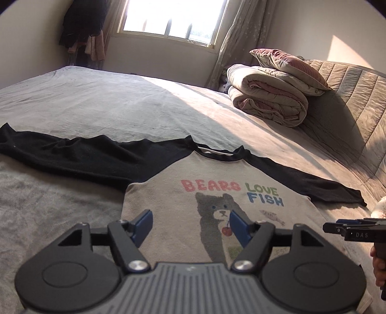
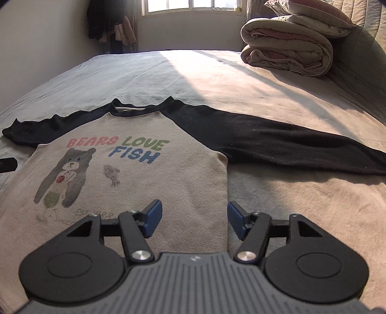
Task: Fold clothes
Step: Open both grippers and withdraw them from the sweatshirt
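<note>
Left wrist view: your left gripper (image 1: 191,223) hovers spread and empty over the beige, black-sleeved bear-print shirt (image 1: 168,183), laid flat on the grey bed (image 1: 84,101) for folding. Right wrist view: your right gripper (image 2: 193,218), likewise spread, straddles the shirt's side edge.

Glaring window (image 1: 168,17) sunlight stripes the bed (image 1: 217,101); fisheye edges bend.

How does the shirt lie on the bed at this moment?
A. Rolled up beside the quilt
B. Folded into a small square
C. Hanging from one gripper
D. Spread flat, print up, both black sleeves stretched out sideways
D: the shirt lies flat on the bed, bear print up, sleeves out to both sides.
</note>
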